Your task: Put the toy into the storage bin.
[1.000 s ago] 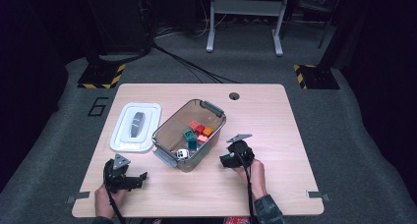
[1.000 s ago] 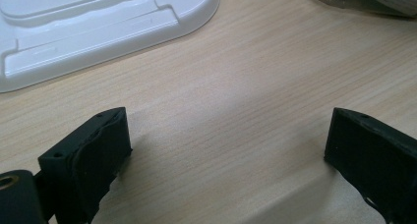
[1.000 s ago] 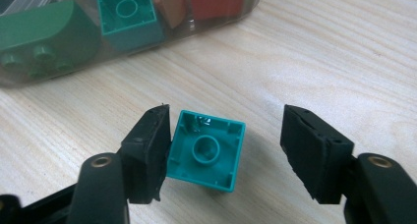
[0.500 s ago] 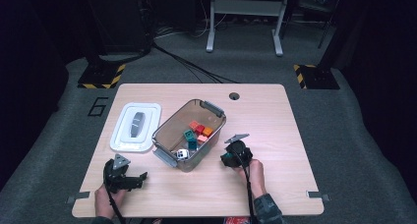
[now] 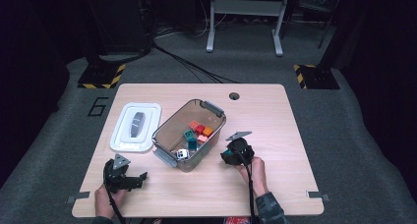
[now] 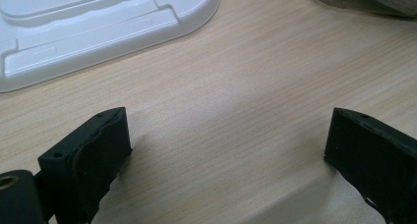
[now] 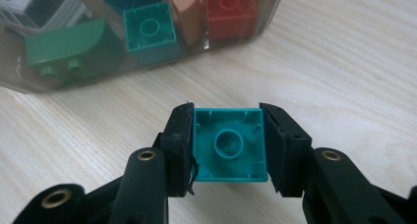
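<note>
Brick [image 7: 229, 145]: teal plastic, square, glossy, hollow underside with a round tube facing the camera, clamped between the black jaws of the right gripper [image 7: 227, 148], pads pressing both flanks after closing in on it just now. Held above pale wood-grain table [image 7: 344, 62], at 5 o'clock from the clear, smoke-tinted tub [image 5: 172, 128]. Inside the tub, more bricks [image 5: 196, 133]: green, teal, red, orange, white, partly cut off and blurred through the wall. White moulded lid [image 5: 147, 111] at 9 o'clock of the tub. Left gripper [image 6: 226, 150] low over bare table, jaws wide apart, clasping nothing.
</note>
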